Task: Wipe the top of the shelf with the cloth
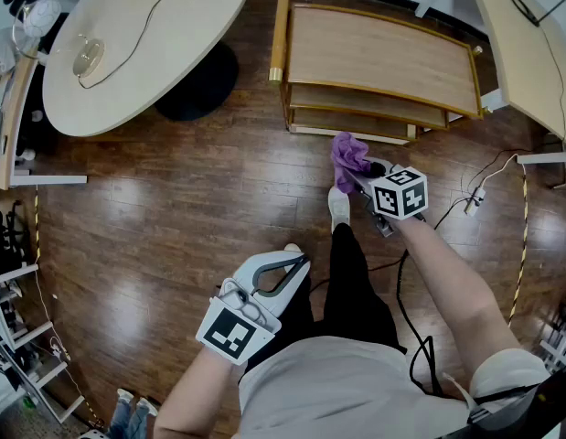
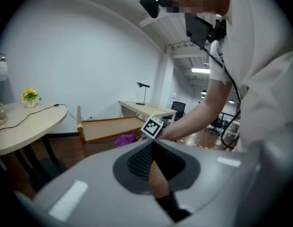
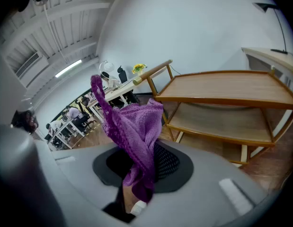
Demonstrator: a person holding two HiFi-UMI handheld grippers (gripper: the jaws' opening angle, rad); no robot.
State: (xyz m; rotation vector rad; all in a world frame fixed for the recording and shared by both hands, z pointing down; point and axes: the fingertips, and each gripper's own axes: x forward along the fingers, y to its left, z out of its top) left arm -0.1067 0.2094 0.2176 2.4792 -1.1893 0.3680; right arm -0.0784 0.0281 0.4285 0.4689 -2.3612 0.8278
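While we stood on the dark wooden floor [image 1: 173, 208] that filled the middle of the head view, the low wooden shelf [image 1: 379, 48] sat at the upper centre-right. Its top board was bare, and two lower boards showed beneath its front edge. A pale round table [image 1: 145, 35] with a thin cable lying across it took up the upper left. A light desk [image 1: 529, 44] cut across the upper right corner, and a black cord [image 1: 412, 323] trailed over the floor at the lower right.

The cloth [image 1: 348, 156] was purple and fleecy, bunched into a loose clump. In the head view it sat just below the shelf's front edge, not on the top board. In the right gripper view it rose out of the jaws at the centre of the frame, with one thin corner sticking up toward the upper left. The shelf filled the right half of that frame behind it.

Our right gripper [image 1: 359, 176] was at the centre-right of the head view on an outstretched forearm, its jaws clamped on the cloth. Our left gripper [image 1: 292, 262] was low in the frame at lower centre, close to our body. Its jaws were pressed together with nothing between them, as the left gripper view showed.
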